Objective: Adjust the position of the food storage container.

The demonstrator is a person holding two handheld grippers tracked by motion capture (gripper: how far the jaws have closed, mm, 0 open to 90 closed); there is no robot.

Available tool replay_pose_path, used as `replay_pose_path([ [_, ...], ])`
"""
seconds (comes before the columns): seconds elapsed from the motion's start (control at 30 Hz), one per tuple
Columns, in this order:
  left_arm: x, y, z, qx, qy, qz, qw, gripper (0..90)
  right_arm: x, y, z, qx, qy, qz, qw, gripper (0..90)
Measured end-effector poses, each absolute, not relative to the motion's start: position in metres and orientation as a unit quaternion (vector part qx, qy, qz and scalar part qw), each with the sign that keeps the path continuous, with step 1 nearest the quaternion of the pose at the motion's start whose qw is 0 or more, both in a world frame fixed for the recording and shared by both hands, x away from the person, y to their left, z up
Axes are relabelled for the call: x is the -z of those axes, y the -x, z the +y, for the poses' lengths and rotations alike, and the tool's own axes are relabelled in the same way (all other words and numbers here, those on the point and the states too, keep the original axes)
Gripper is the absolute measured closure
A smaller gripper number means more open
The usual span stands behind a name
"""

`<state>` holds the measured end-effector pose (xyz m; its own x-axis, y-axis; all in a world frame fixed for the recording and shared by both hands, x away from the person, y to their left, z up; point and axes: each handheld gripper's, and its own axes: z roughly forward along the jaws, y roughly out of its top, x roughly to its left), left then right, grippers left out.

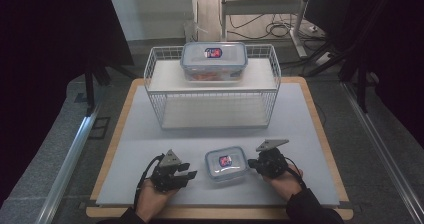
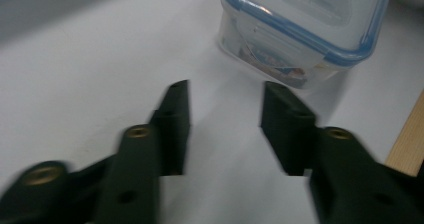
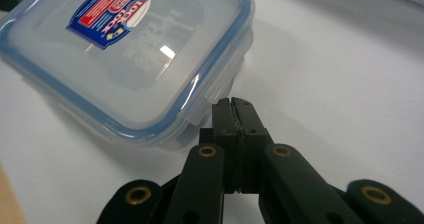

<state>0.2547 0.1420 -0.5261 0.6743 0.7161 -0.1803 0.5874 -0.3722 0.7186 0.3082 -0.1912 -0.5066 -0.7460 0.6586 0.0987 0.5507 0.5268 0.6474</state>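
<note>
High view looks down on a table [image 1: 150, 134] with a pale grey mat bordered by a strip of wood. Toward the far edge stands a white wire rack [image 1: 212, 86] with two shelves, and a large clear box [image 1: 214, 60] with a blue-rimmed lid and a red and blue label sits on the top shelf, about in the middle. Something orange shows through its wall, though what it is I cannot tell.

Close to the near edge, roughly midway along it, lies a small clear box [image 1: 226, 164] of the same make, lid on, label up. A hand comes in on either side of it from the near edge.

Left gripper [image 1: 184, 174] sits just to the left of the small box [image 2: 305, 29], its tips pointing at it with a gap between. From the left gripper view [image 2: 227, 101] the two black jaws stand apart with only bare mat between them, and the box's side clip lies a little beyond the tips, untouched.

Right gripper [image 1: 253, 164] lies at the right side of the small box [image 3: 125, 59]. From the right gripper view [image 3: 232, 104] the jaws are pressed together with nothing between them, and their tips sit right at the clip on the box's edge; whether they actually touch it I cannot tell.
</note>
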Motion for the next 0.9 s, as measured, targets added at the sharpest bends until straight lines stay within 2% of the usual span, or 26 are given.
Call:
replay_pose_path([
  [0.1,0.531,-0.257,0.137,-0.066,-0.83,0.4,0.384,74.3,0.507,-0.302,-0.189,-0.341,-0.343,0.872,0.073,90.0],
  [0.17,0.534,-0.26,0.132,-0.063,-0.834,0.4,0.375,76.8,0.507,-0.297,-0.186,-0.343,-0.336,0.874,0.069,90.0],
  [0.37,0.536,-0.266,0.121,-0.072,-0.836,0.403,0.365,81.6,0.507,-0.292,-0.174,-0.343,-0.323,0.88,0.069,90.0],
  [0.6,0.536,-0.27,0.122,-0.069,-0.834,0.406,0.367,80.7,0.509,-0.293,-0.173,-0.338,-0.325,0.881,0.07,90.0],
  [0.67,0.533,-0.269,0.126,-0.09,-0.836,0.405,0.36,72.7,0.506,-0.294,-0.178,-0.345,-0.326,0.877,0.078,87.6],
  [0.7,0.53,-0.268,0.129,-0.103,-0.834,0.405,0.36,72.7,0.506,-0.294,-0.178,-0.345,-0.326,0.877,0.078,87.6],
  [0.73,0.527,-0.267,0.133,-0.11,-0.831,0.407,0.364,62.9,0.502,-0.295,-0.183,-0.35,-0.329,0.872,0.092,82.4],
  [0.77,0.524,-0.265,0.137,-0.119,-0.829,0.404,0.368,62.9,0.502,-0.295,-0.183,-0.35,-0.329,0.872,0.092,82.4],
  [0.8,0.522,-0.264,0.142,-0.126,-0.827,0.401,0.373,53.9,0.499,-0.295,-0.19,-0.358,-0.33,0.867,0.103,74.6],
  [0.83,0.52,-0.262,0.146,-0.13,-0.826,0.398,0.377,53.9,0.499,-0.295,-0.19,-0.358,-0.33,0.867,0.103,74.6],
  [0.9,0.519,-0.257,0.153,-0.138,-0.827,0.394,0.376,44.3,0.497,-0.294,-0.196,-0.365,-0.332,0.863,0.109,65.5],
])
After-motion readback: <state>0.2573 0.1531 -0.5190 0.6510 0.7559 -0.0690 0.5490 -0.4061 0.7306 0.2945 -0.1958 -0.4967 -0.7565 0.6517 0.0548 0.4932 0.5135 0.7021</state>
